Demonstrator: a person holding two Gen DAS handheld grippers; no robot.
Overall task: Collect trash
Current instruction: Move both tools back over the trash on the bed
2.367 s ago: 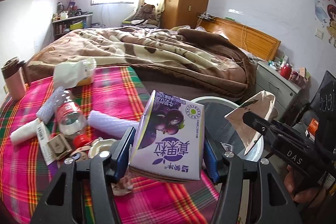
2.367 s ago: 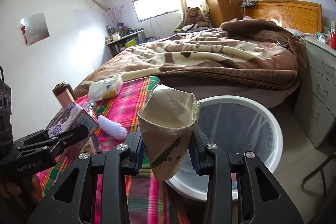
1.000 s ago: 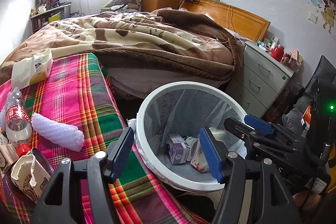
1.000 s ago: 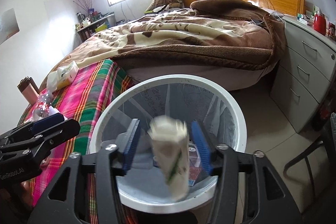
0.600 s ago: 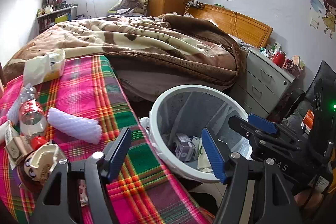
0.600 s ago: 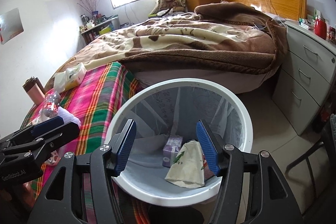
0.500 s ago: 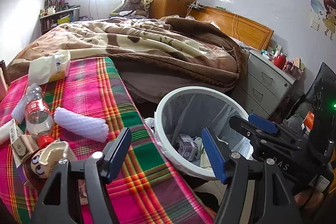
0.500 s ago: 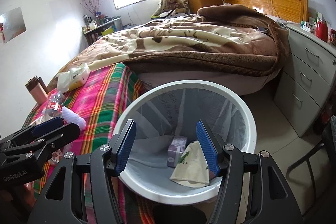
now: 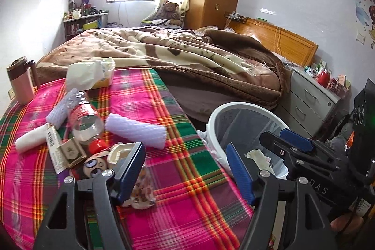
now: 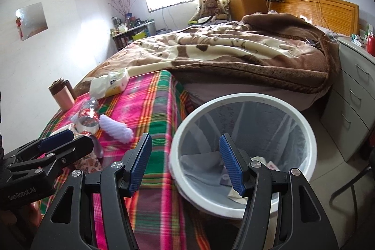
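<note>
You are heading for more trash with both grippers empty, the left gripper [image 9: 185, 170] opening, the right gripper [image 10: 185, 162] wide; pick the plastic bottle [image 9: 85, 120] next.

On the plaid-covered table [image 9: 187, 179], seen from the left wrist, a plastic bottle [image 9: 85, 121] lies at about ten o'clock from the centre, with a foam sleeve [image 9: 136, 130] just beside it toward three o'clock and a second foam sleeve [image 9: 62, 107] at its ten o'clock. A tissue pack [image 9: 90, 75] sits farther back, at twelve o'clock from the bottle, and a thermos [image 9: 21, 81] stands at the table's far nine o'clock edge. The trash bin [image 9: 212, 123] stands off the table's three o'clock side, with trash inside. The bed [image 9: 187, 57] lies behind both; a nightstand [image 9: 309, 97] stands at the bin's two o'clock.
</note>
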